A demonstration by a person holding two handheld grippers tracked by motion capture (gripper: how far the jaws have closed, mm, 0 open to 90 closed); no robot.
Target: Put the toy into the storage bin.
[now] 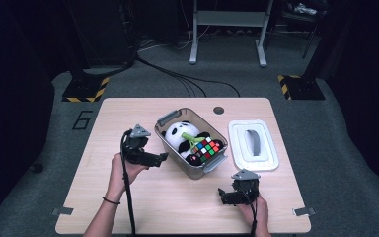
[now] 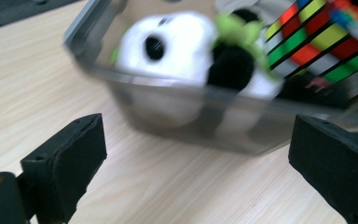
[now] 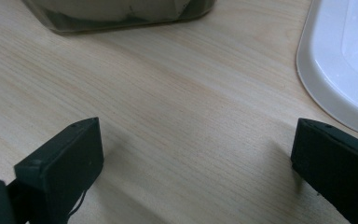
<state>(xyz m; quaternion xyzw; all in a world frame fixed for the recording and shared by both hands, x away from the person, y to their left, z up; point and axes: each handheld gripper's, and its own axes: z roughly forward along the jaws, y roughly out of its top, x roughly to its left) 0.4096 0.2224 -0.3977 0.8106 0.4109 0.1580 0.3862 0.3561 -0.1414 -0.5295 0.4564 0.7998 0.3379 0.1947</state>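
A clear plastic bin stands mid-table, holding a panda plush and a colourful puzzle cube. My left gripper hovers just left of the bin, pointing at its side wall. In the left gripper view its jaws are wide open, with nothing between them. Beyond them I see the bin wall, the panda and the cube. Near the table's front right, my right gripper also stands open over bare wood.
A white lid lies flat to the right of the bin, and its edge is in the right gripper view. The bin's near corner sits ahead of the right gripper. Dark floor with cables and stands surrounds the table.
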